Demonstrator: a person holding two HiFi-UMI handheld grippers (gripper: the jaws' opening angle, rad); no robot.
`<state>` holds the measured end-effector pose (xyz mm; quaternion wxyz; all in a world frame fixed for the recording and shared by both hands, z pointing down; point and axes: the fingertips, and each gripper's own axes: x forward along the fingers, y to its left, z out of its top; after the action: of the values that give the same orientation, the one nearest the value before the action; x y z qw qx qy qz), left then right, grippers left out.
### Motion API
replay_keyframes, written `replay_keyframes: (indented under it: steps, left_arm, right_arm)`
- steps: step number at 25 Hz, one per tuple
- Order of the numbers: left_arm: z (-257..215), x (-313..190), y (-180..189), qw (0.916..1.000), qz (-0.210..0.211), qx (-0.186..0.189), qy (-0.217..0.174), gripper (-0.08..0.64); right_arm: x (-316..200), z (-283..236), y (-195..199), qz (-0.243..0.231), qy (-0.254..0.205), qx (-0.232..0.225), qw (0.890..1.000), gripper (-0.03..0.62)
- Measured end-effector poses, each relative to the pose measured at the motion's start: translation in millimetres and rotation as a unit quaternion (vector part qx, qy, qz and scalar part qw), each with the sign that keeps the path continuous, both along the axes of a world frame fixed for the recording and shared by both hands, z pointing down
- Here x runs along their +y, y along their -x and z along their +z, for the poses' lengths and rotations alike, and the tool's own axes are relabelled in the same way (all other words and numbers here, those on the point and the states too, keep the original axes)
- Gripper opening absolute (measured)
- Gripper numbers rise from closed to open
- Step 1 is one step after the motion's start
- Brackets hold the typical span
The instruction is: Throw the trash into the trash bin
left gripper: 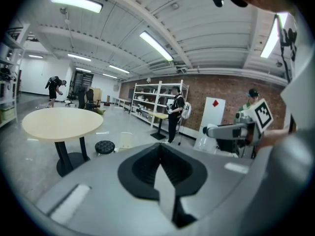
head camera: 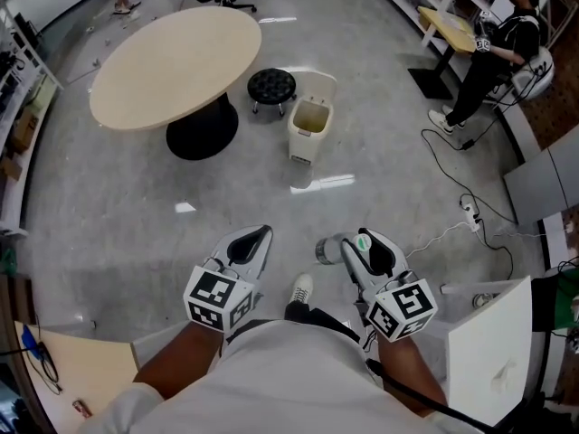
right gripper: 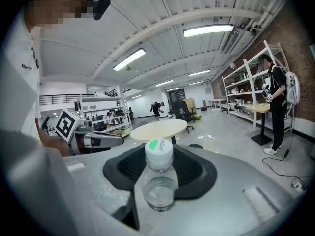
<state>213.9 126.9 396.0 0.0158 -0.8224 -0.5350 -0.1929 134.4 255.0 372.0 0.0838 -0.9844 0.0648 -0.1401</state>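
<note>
My right gripper (head camera: 360, 242) is shut on a small clear plastic bottle (head camera: 331, 250) with a white and green cap; in the right gripper view the bottle (right gripper: 158, 188) stands between the jaws of the right gripper (right gripper: 158, 173), cap uppermost. My left gripper (head camera: 256, 240) is held beside it at the same height, jaws together, and the left gripper view (left gripper: 162, 168) shows nothing held. The cream trash bin (head camera: 310, 127) stands lid-up on the grey floor ahead, well beyond both grippers; it is small in the left gripper view (left gripper: 125, 140) and the right gripper view (right gripper: 210, 143).
A round beige table (head camera: 176, 61) on a black pedestal stands left of the bin, with a black stool (head camera: 271, 86) between them. A person (head camera: 493, 52) stands at a desk far right. A power strip and cables (head camera: 470, 215) lie on the floor at right, near a white panel (head camera: 493, 351).
</note>
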Motion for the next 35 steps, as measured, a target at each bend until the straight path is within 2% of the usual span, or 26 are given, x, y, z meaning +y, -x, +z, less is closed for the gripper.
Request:
replay_keyframes:
  steps: [5,10,18,23,29,35]
  left_arm:
    - [1.9,34.5,-24.0,0.9997,-0.015,-0.016,-0.003,0.006]
    - [-1.3,58.3,-45.0,0.9979,-0.03,-0.054,0.018,0.006]
    - [-11.1,74.2,-63.6,0.9995,-0.029,-0.004,-0.012,0.006]
    - [-7.9,82.2,-71.8,0.9995,-0.024,0.003,-0.018,0.006]
    - [3.5,94.7,-103.0,0.9993,-0.031,-0.019,-0.01,0.006]
    - [-3.5,113.7,-144.6,0.9998,-0.02,0.003,-0.009,0.006]
  right_arm:
    - [35.5,3.6,-19.7,-0.006,-0.008,0.005,1.0,0.163]
    - [61.1,-1.8,-37.5,-0.014,-0.009,0.021,1.0,0.161]
    - [81.2,4.3,-50.1,-0.013,-0.025,0.019,0.999,0.161]
    - [85.5,7.2,-63.0,-0.027,-0.015,0.009,0.999,0.161]
    - [95.5,12.0,-88.4,-0.026,-0.019,0.002,0.999,0.163]
    - [107.2,11.4,-123.4,-0.021,-0.013,0.002,1.0,0.162]
